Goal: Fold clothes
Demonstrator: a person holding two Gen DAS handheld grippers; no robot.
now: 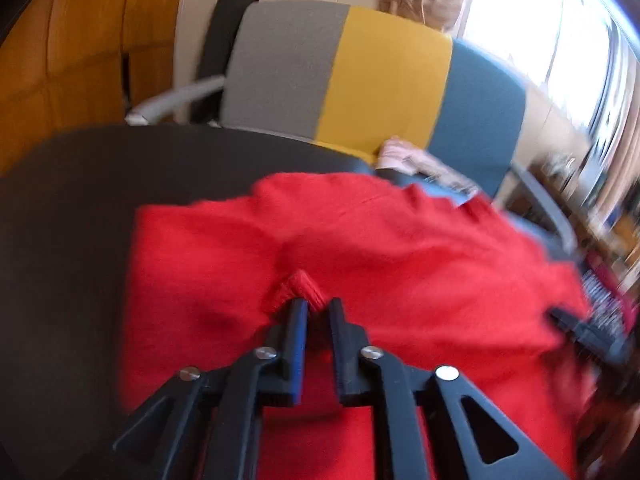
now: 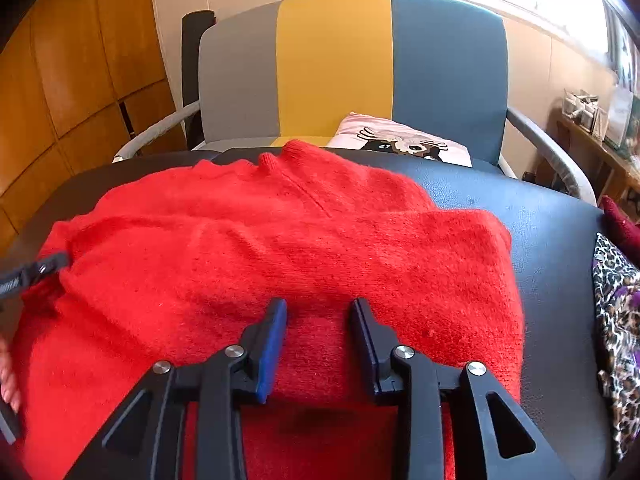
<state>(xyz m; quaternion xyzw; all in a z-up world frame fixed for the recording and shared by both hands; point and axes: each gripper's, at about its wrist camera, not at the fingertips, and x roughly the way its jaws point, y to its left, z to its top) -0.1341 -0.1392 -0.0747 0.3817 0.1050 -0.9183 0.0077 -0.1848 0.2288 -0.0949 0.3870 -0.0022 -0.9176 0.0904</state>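
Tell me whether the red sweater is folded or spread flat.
Partly folded: the red sweater has one layer doubled over another, and the left gripper pinches a ribbed edge.

The red sweater covered most of the dark desk, leaving bare strips along its left and right sides. A striped chair stood close against the far edge, and a leopard-print cloth crowded the right edge.

Two wrist cameras, low over the worktop
Both look forward, close above the red sweater, sharing the striped chair at upper frame.
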